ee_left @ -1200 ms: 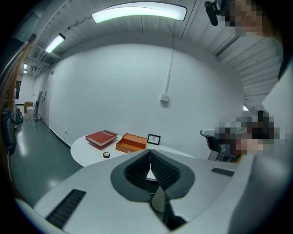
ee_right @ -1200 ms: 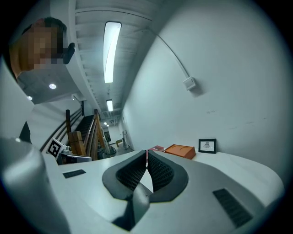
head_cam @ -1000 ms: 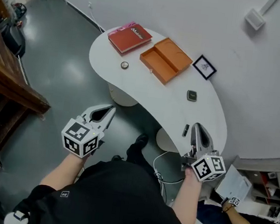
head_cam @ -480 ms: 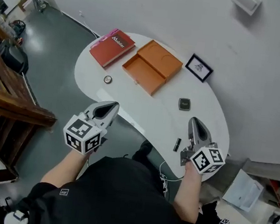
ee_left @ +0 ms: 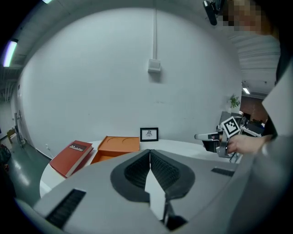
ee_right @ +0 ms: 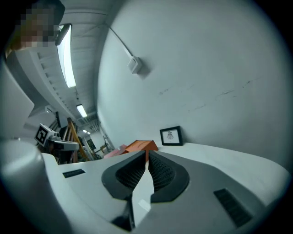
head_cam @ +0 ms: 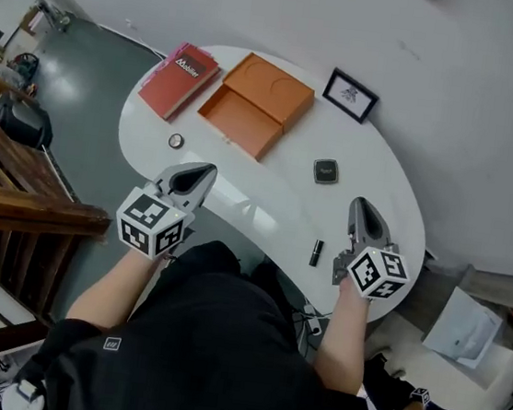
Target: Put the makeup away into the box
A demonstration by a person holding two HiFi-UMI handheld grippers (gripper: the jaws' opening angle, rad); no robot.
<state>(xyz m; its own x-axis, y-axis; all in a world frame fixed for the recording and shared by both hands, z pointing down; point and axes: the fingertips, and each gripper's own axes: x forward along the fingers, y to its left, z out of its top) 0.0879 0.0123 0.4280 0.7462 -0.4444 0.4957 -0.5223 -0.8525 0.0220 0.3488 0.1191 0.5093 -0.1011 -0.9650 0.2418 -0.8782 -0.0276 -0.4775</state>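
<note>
Nothing has gone into the box yet, so the whole job is left. The orange box (head_cam: 235, 119) lies open on the white desk (head_cam: 378, 200). Its two halves are spread flat side by side, and the tray half nearer the person looks empty.

Three pieces that I take for the makeup are out on the desk:
- **Small round compact** (head_cam: 176, 141): pale-rimmed with a dark centre, off the box's near-left corner and apart from it.
- **Square dark compact** (head_cam: 326, 171): flat and glossy, to the right of the box and a little nearer the person.
- **Black lipstick tube** (head_cam: 316, 251): slim and lying on its side, farthest from the box, close to the desk's front edge.

The left tongs (head_cam: 207, 171) are pressed together with nothing between them. They hang at the desk's front edge on the person's side of the box, aimed roughly towards it. The right tongs (head_cam: 359, 206) are likewise closed and empty. They sit well to the right of the box, just beside the lipstick tube and nearer the person than the square compact.

A red book (head_cam: 180, 69) sits left of the box, and a small framed picture (head_cam: 350, 95) right of it by the wall. Neither looks to be part of the job.

All three pieces are small, hard and smooth, so each probably needs a careful pinch.
</note>
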